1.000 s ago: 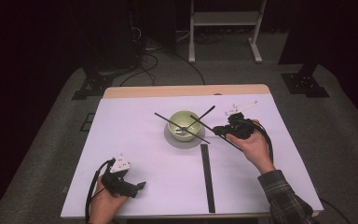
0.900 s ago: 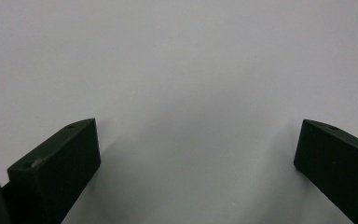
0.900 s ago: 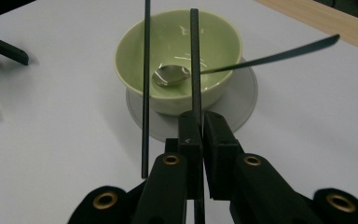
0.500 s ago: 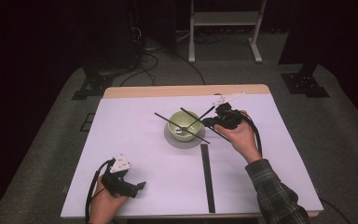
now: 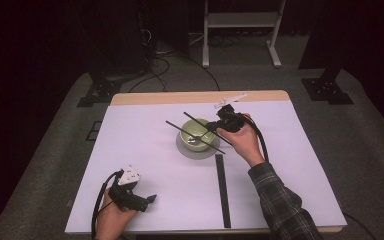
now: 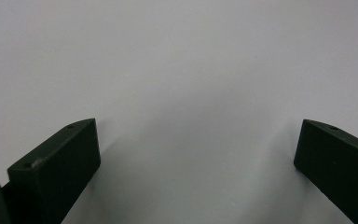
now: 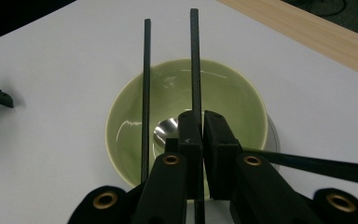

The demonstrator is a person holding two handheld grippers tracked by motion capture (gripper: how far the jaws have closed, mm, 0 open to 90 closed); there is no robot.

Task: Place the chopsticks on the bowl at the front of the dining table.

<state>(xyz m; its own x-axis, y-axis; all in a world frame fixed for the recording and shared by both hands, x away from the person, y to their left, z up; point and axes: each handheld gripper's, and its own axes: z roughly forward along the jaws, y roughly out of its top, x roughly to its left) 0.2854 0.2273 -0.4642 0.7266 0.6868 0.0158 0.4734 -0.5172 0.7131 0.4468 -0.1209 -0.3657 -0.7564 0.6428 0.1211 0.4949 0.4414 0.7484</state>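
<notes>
Since the earlier frame, right tongs (image 5: 214, 128) have shifted leftward over the green bowl (image 5: 196, 131), jaws clamped on one black chopstick (image 7: 195, 60). A second chopstick (image 7: 146, 93) lies across the bowl rim; a metal spoon (image 7: 165, 129) sits inside. The bowl stands on a grey saucer (image 5: 198, 152) mid-bench (image 5: 145, 150). A black strip (image 5: 222, 190) lies nearby. Left tongs (image 5: 150, 199) remain at the near-left edge, jaws wide, holding nothing.

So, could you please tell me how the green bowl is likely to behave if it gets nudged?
The green bowl looks like glossy glazed ceramic, so probably stiff, fairly heavy and breakable. It stands on a grey saucer, so a nudge might slide it rather than tip it. The chopsticks lying across its rim could roll off.
</notes>
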